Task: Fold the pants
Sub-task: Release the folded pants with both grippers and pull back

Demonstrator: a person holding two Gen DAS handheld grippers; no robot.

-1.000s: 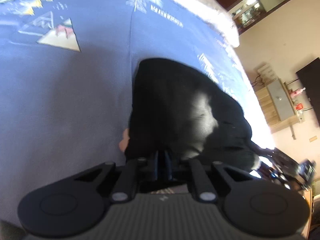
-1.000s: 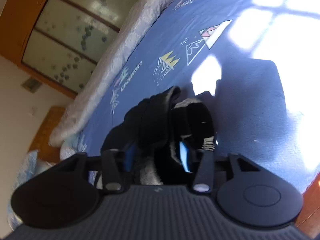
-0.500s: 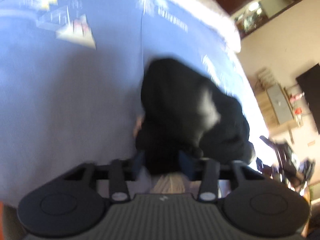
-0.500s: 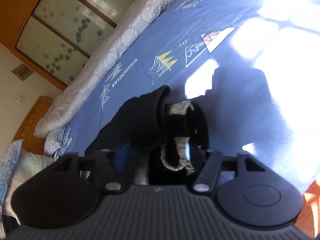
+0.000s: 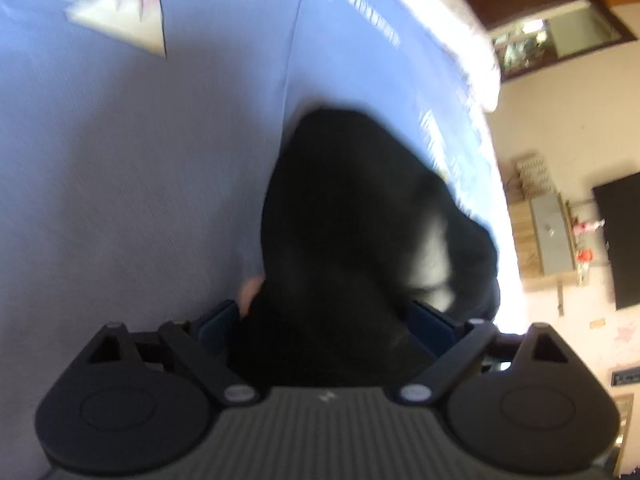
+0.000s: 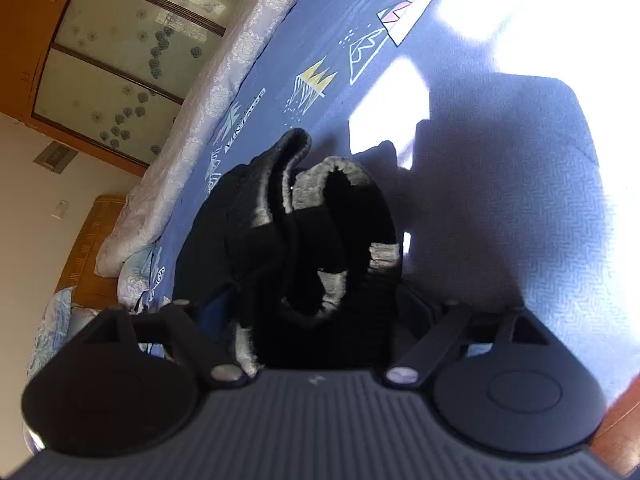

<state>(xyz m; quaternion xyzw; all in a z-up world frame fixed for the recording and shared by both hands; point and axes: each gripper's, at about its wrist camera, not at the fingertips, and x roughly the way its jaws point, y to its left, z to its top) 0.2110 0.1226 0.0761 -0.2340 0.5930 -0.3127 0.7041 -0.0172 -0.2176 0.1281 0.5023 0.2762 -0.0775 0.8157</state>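
1. Handling: pants (image 6: 304, 240) look soft, thick, fleece-lined; limp, bulky, light.
2. Bundle lies bunched on the blue bedsheet (image 6: 520, 200), near edge.
3. Left gripper (image 5: 326, 320) and right gripper (image 6: 316, 312): both spread wide, cloth between the jaws, unclamped.
4. Grip judged best at the grey-lined waistband (image 6: 340, 176).

One pair of black pants (image 5: 360, 248), bunched in the middle of both views. Two hand-held grippers: the left hand-held gripper (image 5: 328, 320) and the right hand-held gripper (image 6: 316, 308), one at the bottom of each view, each with two fingers. One bed (image 6: 500, 200) under a blue printed sheet. One dark screen (image 5: 620, 240) at the right edge. One wardrobe (image 6: 112, 60), upper left
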